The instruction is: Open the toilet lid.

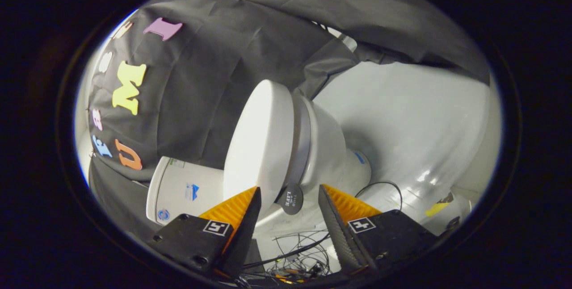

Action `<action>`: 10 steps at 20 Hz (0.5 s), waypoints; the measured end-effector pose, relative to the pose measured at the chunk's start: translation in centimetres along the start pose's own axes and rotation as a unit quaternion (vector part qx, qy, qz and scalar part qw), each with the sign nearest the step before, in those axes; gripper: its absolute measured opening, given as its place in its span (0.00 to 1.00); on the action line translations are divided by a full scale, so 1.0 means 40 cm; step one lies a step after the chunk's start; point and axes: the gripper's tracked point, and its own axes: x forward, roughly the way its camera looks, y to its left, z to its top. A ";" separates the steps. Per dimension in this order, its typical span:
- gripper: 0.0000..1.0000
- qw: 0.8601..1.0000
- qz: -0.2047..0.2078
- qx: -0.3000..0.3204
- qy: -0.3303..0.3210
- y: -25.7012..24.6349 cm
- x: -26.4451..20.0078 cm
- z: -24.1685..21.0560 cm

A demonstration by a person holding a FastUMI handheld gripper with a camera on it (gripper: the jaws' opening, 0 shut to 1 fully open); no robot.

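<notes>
The gripper (289,199) is rolled sideways, so the white ceramic toilet (330,155) appears tipped on its side. Its fingers stand released, spread well apart and pressing on nothing. Just ahead of them, toward twelve o'clock, the smooth white oval toilet lid (259,141) lies closed against the seat, its front edge reaching down between the fingertips. A small dark round tab (290,199) hangs at that edge in the gap between the fingers, touched by neither. The white cistern (183,188) sits at about nine o'clock from the fingers, and loose black cables (299,253) lie on the floor below. I judge the task barely begun: approach made, lid not yet gripped or lifted.
</notes>
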 end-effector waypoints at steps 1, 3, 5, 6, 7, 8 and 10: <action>0.79 1.000 -0.001 0.000 0.008 0.004 0.007 -0.010; 0.77 1.000 -0.001 -0.002 0.019 0.009 0.024 -0.021; 0.70 1.000 -0.011 -0.008 0.024 -0.003 0.043 -0.027; 0.66 0.999 -0.016 -0.008 0.027 -0.008 0.053 -0.027; 0.62 0.999 -0.019 -0.003 0.027 -0.013 0.056 -0.026; 0.59 0.999 -0.016 0.004 0.031 -0.012 0.066 -0.027; 0.42 0.999 -0.003 0.016 0.035 -0.003 0.066 -0.026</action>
